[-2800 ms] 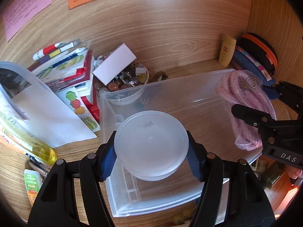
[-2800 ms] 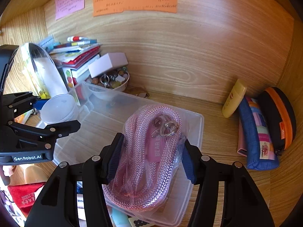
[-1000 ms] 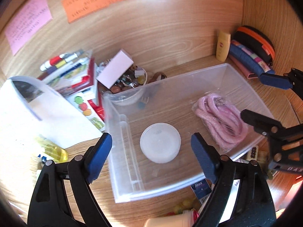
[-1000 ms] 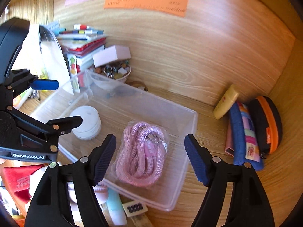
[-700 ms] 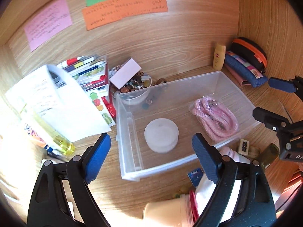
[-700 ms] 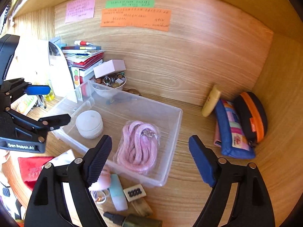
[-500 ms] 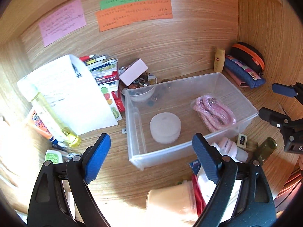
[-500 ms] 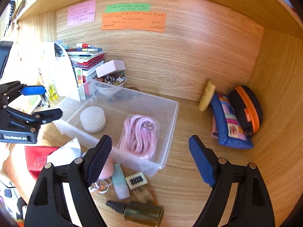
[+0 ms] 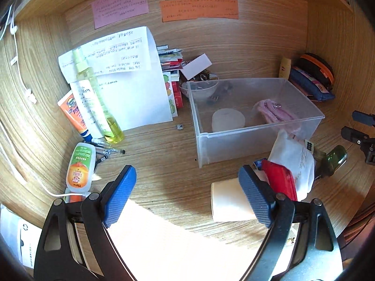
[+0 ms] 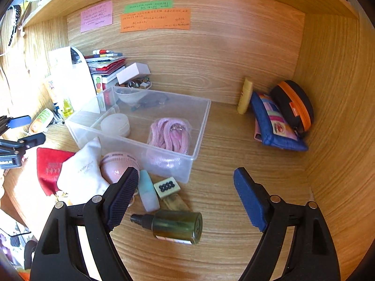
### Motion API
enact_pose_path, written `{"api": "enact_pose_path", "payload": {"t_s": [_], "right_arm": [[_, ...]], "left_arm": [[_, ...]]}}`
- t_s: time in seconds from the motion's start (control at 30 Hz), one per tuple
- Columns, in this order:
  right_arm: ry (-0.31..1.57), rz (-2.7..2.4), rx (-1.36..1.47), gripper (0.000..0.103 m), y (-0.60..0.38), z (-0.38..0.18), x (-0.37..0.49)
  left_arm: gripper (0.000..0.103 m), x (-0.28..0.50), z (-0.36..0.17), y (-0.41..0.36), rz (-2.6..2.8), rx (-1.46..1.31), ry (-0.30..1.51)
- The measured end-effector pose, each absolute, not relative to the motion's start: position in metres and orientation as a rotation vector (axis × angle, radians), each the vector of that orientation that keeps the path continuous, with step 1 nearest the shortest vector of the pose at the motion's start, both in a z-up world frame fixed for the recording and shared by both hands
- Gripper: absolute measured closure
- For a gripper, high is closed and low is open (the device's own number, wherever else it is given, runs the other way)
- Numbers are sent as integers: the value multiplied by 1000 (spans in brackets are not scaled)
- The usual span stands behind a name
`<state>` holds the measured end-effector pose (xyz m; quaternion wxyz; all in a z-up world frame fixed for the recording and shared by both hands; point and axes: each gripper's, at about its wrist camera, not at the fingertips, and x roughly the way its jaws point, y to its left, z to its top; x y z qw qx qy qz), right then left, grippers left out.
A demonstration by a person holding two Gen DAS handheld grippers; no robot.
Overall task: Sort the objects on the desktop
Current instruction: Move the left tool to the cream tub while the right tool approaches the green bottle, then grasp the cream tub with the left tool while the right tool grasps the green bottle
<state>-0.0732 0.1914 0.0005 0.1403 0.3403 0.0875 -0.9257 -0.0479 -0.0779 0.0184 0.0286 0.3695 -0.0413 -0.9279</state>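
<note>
Both grippers have been drawn back from the clear plastic bin (image 9: 255,126), where the round white lidded tub (image 9: 227,120) and the bagged pink rope (image 10: 169,136) now lie apart. Jaws of the left gripper (image 9: 186,196) and the right gripper (image 10: 181,197) are held wide apart, nothing between them. Only the left view shows the yellow spray bottle (image 9: 98,98) and white printed sheet (image 9: 131,82). Only the right view fully shows the dark green glass bottle (image 10: 173,226), partly blocked by a white cloth pouch (image 9: 293,161) in the left.
</note>
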Motion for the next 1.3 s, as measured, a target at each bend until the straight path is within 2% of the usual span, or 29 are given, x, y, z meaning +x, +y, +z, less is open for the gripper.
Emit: {"api": "enact_pose_path", "payload": {"t_s": [0.47,0.93,1.3], "right_arm": [[199,-2613,1117,22,206,-34,-56],[187,-2559,1192,22,209,-50,-56],[195,-2519,1250,22,203,-65,-65]], "left_arm": [[13,-19,-12,-76,-2888,1286,-35],[13,-39,-24,-53,-2950,1369,3],[11,-55,-32,-52,-2962,1427,153]]}}
